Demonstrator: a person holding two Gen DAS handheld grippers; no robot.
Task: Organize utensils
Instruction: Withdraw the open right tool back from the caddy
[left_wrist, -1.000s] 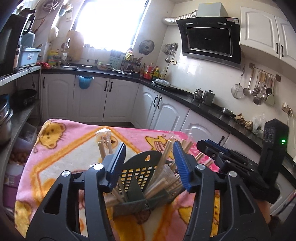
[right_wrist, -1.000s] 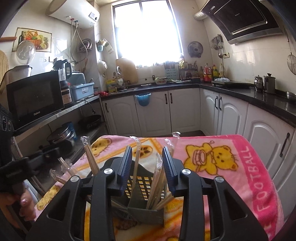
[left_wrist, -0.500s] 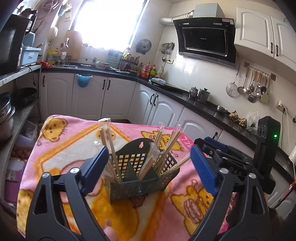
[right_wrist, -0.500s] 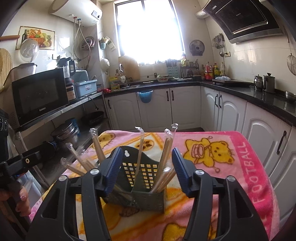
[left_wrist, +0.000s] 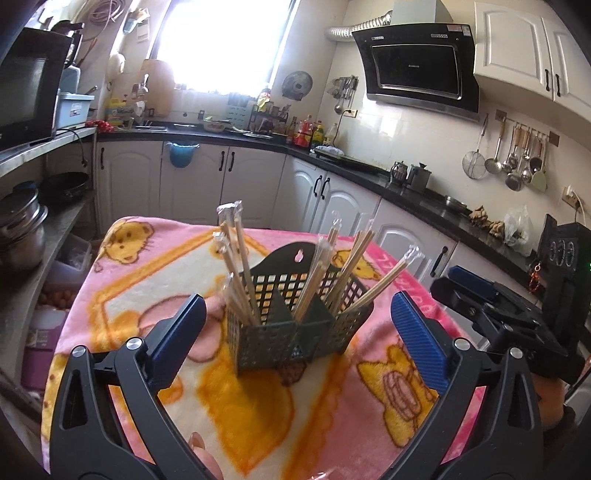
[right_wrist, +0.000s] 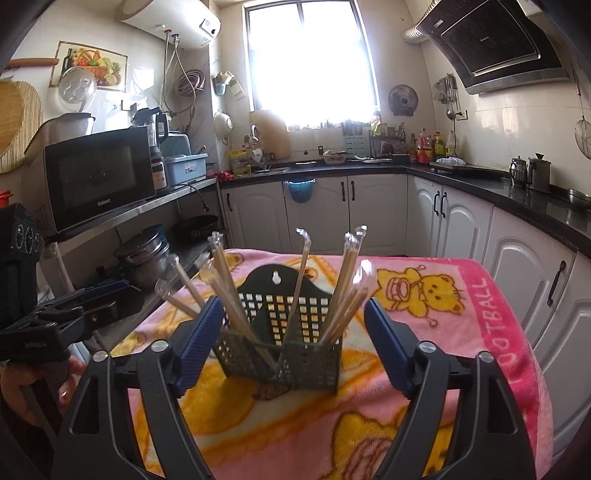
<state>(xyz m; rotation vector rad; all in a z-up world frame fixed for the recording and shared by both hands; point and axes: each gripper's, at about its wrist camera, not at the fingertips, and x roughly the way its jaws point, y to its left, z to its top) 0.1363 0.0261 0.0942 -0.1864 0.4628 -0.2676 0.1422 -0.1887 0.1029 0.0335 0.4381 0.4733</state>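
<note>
A dark green perforated utensil basket (left_wrist: 291, 339) (right_wrist: 295, 354) stands upright on the blanket, with several plastic-wrapped wooden chopsticks (left_wrist: 236, 266) (right_wrist: 343, 291) leaning in its compartments. My left gripper (left_wrist: 299, 310) faces the basket from a short way back; its jaws are opening and the blue pads touch nothing. My right gripper (right_wrist: 293, 308) faces it from the other side, jaws also opening, with only air between the pads. Each gripper shows in the other's view: the right gripper (left_wrist: 472, 284) at the right edge, the left gripper (right_wrist: 103, 295) at the left edge.
A pink blanket with yellow bears (left_wrist: 147, 280) (right_wrist: 461, 317) covers the table. White cabinets (right_wrist: 369, 214) under a black counter run behind and to the right. A shelf with pots (right_wrist: 144, 254) and a microwave (right_wrist: 96, 177) is on the left. A person's hand (right_wrist: 22, 384) holds the left gripper.
Both grippers have opened wide and drawn back from the basket. The chopsticks that stood between the jaws now rest in the basket.
</note>
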